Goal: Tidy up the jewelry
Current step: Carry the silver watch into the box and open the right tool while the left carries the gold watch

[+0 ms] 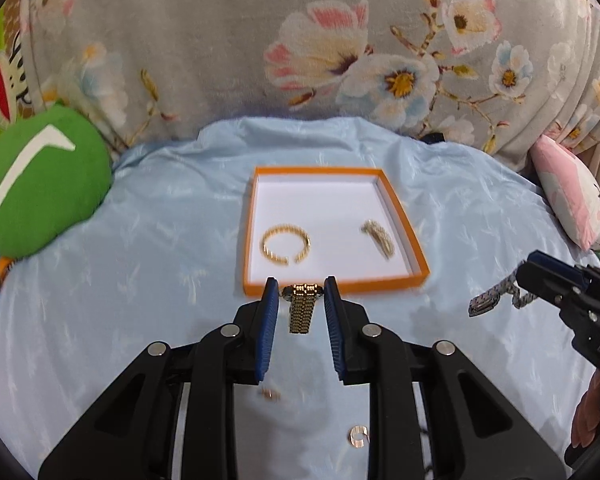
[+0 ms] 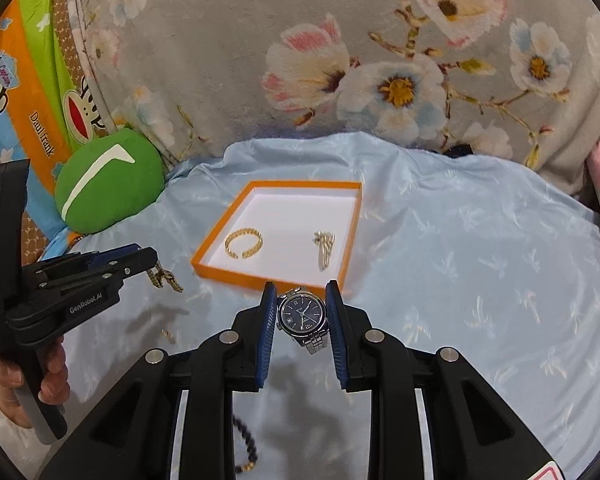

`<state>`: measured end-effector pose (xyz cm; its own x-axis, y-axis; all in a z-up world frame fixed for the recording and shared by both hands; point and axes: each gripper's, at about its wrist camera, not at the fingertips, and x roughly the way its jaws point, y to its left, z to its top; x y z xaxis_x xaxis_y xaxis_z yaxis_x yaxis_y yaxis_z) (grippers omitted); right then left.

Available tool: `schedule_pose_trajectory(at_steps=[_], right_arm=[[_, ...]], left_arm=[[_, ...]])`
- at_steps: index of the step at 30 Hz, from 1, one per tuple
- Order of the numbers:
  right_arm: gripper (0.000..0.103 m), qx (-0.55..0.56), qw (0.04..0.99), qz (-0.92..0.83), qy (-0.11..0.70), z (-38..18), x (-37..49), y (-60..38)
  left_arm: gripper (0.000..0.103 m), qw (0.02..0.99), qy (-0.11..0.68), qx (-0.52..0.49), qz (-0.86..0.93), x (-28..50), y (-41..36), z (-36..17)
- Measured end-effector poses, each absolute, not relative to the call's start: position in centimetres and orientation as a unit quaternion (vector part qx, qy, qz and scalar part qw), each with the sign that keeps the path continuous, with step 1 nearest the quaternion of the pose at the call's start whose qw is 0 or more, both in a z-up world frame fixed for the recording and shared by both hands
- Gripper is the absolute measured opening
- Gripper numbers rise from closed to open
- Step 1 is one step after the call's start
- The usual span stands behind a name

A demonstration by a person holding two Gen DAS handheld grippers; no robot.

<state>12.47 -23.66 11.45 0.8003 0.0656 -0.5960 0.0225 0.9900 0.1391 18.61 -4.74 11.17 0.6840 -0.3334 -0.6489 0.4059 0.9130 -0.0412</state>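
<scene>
Left wrist view: the left hand-held gripper [image 1: 301, 290] grips a gold watch [image 1: 301, 308], the right hand-held gripper [image 2: 299, 295] a silver watch [image 2: 303, 318], before an orange tray [image 1: 396, 200] on a blue bedsheet [image 1: 140, 240] with a green cushion [image 1: 40, 184] nearby.

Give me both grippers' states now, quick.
Left gripper: shut on the gold watch.
Right gripper: shut on the silver watch.

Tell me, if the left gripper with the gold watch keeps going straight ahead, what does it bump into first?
Probably the near wall of the orange tray, right ahead of the left gripper holding the gold watch. It may pass over instead; its height is unclear.
</scene>
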Motion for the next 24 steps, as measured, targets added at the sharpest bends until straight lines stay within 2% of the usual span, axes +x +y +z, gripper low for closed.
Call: schedule_pose_trajectory(at_steps=[1, 2, 7, 12, 19, 20, 22, 24], right_arm=[[0.024, 0.069, 0.947, 0.015, 0.314, 11.8, 13.7, -23.7], [0.024, 0.069, 0.947, 0.016, 0.313, 12.1, 15.2, -23.7], [0.024, 0.071, 0.947, 0.021, 0.313, 12.3, 22.1, -24.1], [0.024, 0.056, 0.943, 0.02, 0.328, 10.3, 28.6, -23.8], [0.024, 0.06, 0.924, 0.024, 0.376, 5.6, 34.1, -24.1], [0.025, 0.056, 0.92, 0.026, 0.386, 4.9, 34.5, -23.9], [0.025, 0.038, 0.921, 0.02, 0.386, 4.1, 34.5, -23.4], [0.027, 0.021, 0.926, 0.014, 0.378, 4.3, 33.7, -23.0]], left_arm=[[0.009, 0.919, 0.336, 0.057, -0.2, 19.7, -5.3, 11.6], [0.007, 0.921, 0.33, 0.061, -0.197, 20.9, -5.8, 12.1], [0.008, 0.928, 0.314, 0.054, -0.195, 26.9, -8.3, 13.3], [0.008, 0.928, 0.325, 0.058, -0.172, 32.4, -10.5, 12.1], [0.009, 0.917, 0.35, 0.069, -0.179, 32.0, -9.2, 8.4], [0.012, 0.915, 0.356, 0.068, -0.18, 31.6, -8.8, 7.7], [0.025, 0.909, 0.372, 0.07, -0.175, 30.9, -8.0, 6.6], [0.048, 0.905, 0.382, 0.069, -0.172, 29.9, -7.3, 5.7]])
